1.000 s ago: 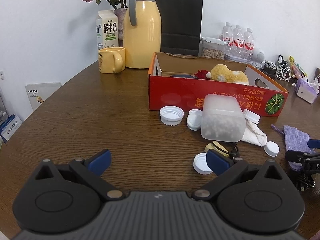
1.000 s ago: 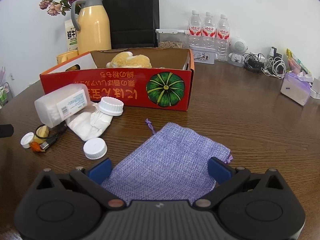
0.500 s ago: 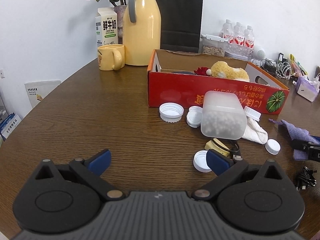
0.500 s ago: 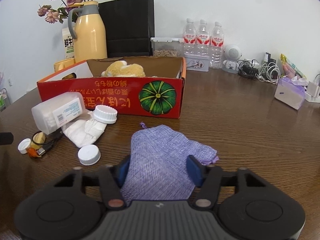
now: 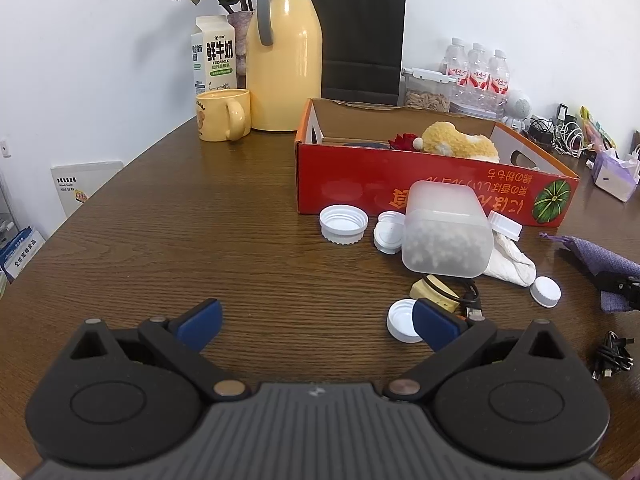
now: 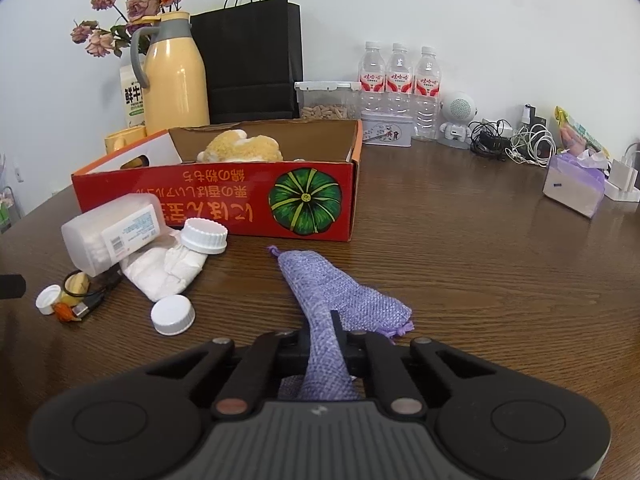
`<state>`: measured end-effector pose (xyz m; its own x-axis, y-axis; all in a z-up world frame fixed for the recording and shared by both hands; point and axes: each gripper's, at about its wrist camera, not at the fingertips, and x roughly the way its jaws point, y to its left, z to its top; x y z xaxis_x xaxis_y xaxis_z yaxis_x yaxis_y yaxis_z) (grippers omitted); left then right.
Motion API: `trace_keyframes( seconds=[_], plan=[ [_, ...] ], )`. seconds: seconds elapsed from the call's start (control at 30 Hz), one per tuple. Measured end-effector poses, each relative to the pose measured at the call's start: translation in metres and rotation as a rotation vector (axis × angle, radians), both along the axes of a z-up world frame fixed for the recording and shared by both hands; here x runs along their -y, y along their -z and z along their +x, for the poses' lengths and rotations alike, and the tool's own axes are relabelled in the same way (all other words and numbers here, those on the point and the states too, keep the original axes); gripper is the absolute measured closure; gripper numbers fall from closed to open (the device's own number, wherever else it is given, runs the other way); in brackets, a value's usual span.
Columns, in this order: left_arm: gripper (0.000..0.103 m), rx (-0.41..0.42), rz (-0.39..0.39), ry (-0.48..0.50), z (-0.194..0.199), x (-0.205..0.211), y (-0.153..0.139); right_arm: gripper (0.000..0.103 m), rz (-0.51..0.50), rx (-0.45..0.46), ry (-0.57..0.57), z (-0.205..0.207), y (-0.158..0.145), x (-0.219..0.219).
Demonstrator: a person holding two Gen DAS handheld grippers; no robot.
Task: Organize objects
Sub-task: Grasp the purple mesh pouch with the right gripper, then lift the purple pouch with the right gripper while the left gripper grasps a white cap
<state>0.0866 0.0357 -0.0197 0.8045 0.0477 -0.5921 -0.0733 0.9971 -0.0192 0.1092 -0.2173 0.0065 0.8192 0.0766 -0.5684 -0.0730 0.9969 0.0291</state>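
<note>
Purple woven pouch [image 6: 332,292], lying just in front of the red box [image 6: 224,196], is now pinched by the right gripper [image 6: 326,344], whose jaws were spread a second ago, so lifting it into the box looks next, while the left gripper [image 5: 316,318] stays spread and empty.

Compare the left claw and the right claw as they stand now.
The left claw is spread wide with blue pads apart over bare table; the right claw is clamped shut. The left claw holds nothing; the right claw pinches the purple pouch, bunching it. Both have the same black body.
</note>
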Motion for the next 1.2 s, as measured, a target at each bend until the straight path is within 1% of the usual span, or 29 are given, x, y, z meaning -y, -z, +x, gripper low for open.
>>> trace_keyframes(
  seconds=[0.67, 1.07, 1.1, 1.2],
  plan=[
    [0.000, -0.028, 0.002, 0.030, 0.006, 0.012, 0.005, 0.100, 0.035, 0.085, -0.035, -0.015, -0.023, -0.005],
    [0.000, -0.049, -0.006, 0.067, 0.015, 0.024, 0.014, 0.100, 0.044, 0.088, -0.054, -0.017, -0.023, -0.008],
    [0.001, -0.049, -0.007, 0.068, 0.016, 0.024, 0.014, 0.100, 0.044, 0.088, -0.055, -0.017, -0.023, -0.008],
    [0.009, -0.039, -0.029, 0.085, 0.018, 0.024, 0.014, 0.100, 0.042, 0.087, -0.058, -0.017, -0.024, -0.009]
  ],
)
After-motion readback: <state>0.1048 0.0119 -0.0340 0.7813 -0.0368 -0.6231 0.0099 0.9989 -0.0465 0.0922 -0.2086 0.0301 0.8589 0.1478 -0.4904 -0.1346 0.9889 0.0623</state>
